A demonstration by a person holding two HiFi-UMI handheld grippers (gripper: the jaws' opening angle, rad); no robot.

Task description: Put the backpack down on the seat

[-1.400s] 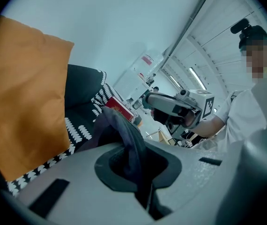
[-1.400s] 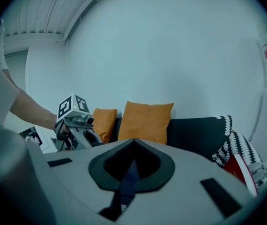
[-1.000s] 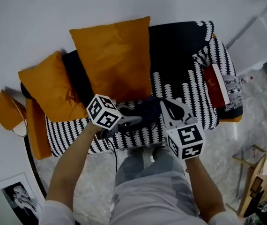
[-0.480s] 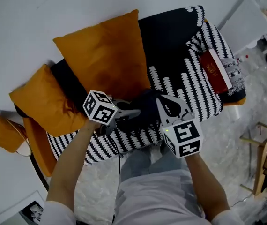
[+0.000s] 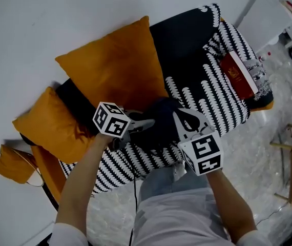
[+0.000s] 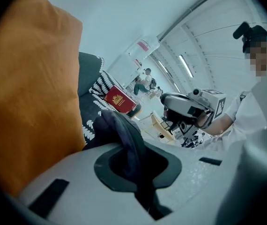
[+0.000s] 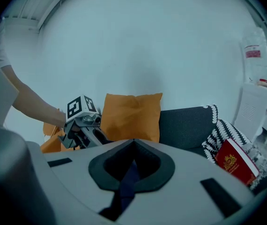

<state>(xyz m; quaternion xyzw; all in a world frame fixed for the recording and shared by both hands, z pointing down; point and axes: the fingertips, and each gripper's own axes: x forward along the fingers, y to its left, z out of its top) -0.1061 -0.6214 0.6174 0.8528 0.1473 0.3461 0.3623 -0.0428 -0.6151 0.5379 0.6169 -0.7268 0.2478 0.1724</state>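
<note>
The small dark fabric backpack (image 5: 159, 128) hangs between the two grippers, low over the front half of the sofa seat (image 5: 207, 96), which is draped in a black-and-white patterned throw (image 5: 110, 163). The left gripper (image 5: 145, 124) has its jaws pinched tight on a fold of the dark cloth. The right gripper (image 5: 182, 119) has its jaws closed on a thin dark-blue strap (image 7: 129, 175). I can't tell whether the bag's bottom touches the throw yet.

Watching from here, my worry is the release. If one side lets go before the other, the bag will likely swing on that thin strap and flop over rather than settle. If it is let go this near the front, it could slump forward and slide off onto the pale floor (image 5: 269, 152), and a loose throw under it would make that easier. Carried too far back, it would nudge the large orange cushion (image 5: 112, 68) leaning just behind. The red hardcover book (image 5: 240, 75) lies well off at the far end, so I doubt it is at risk.
</note>
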